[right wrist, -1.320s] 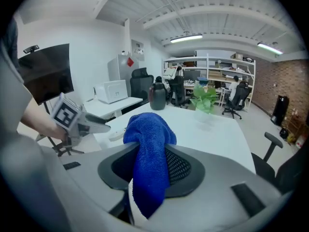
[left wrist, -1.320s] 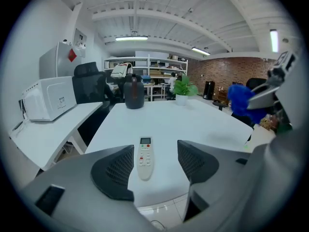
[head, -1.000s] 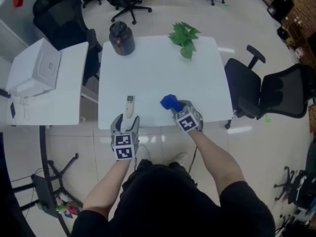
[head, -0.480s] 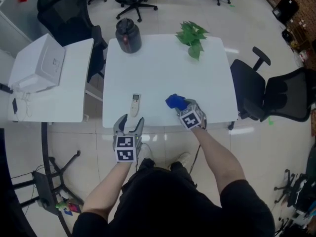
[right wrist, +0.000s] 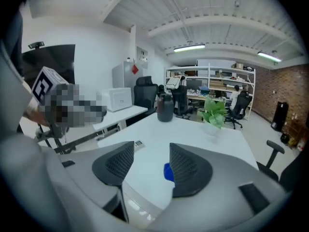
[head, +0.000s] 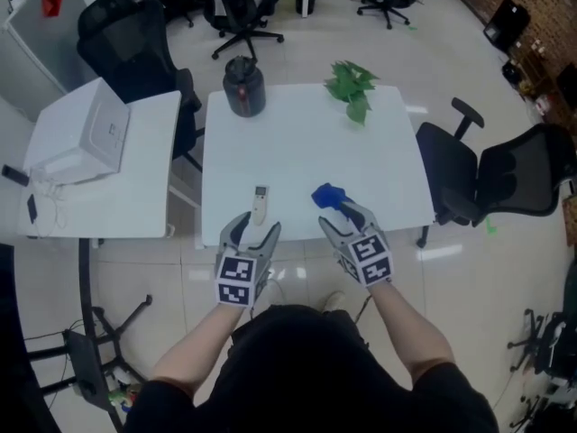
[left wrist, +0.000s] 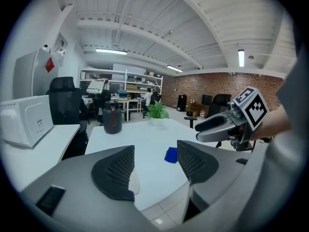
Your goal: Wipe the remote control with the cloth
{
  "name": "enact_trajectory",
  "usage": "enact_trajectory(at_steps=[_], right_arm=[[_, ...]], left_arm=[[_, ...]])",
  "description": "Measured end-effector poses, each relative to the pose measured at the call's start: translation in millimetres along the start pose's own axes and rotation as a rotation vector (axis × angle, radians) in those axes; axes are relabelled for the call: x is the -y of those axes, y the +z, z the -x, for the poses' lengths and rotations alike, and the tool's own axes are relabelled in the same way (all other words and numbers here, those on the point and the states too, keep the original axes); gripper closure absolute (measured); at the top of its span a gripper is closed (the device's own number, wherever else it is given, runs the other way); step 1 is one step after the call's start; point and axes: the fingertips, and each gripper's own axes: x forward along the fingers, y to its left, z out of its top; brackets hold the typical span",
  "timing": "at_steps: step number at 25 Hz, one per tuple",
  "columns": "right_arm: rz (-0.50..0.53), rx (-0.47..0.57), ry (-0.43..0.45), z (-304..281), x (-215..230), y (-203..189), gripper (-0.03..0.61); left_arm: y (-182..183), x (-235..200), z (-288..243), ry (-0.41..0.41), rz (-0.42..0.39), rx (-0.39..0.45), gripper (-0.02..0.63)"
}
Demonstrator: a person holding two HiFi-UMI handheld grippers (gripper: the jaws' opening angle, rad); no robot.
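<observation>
**Risk of a missed grab with both jaws empty**

Head view: found remote control [head: 261, 204] lying flat near the front edge of the counter [head: 306, 124]. Found cloth [head: 327, 195], blue and bunched, near it on the right but apart from it. Saw left gripper [head: 253, 233] and right gripper [head: 341, 218] at that front edge, touching neither thing. Judged wiping not under way.

Left gripper view: showed jaws wide apart with nothing gripped. Caught only a sliver of remote control [left wrist: 133, 181] past the left jaw, and cloth [left wrist: 171, 154] farther out. Could knock the remote control off the near edge if brought down blind.

Right gripper view: showed jaws that had just been opening, with nothing between them. Glimpsed cloth [right wrist: 167, 172] peeking past the right jaw. Could pinch only a loose fold if closed off-centre, or shove the cloth into the remote control [right wrist: 138, 143].
</observation>
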Motion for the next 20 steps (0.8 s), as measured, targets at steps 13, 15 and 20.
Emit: enact_trajectory(at_steps=[13,15,20], right_arm=[[0.014,0.222,0.219,116,-71,46,0.537],[0.038,0.224,0.246,120,-79,41,0.546],[0.006,0.218,0.238,125,-97,43,0.565]], left_arm=[[28,84,67,0.023,-0.002,0.148,0.552],[27,91,72,0.034,-0.016,0.164,0.585],[39,106,88,0.01,-0.123,0.181,0.611]])
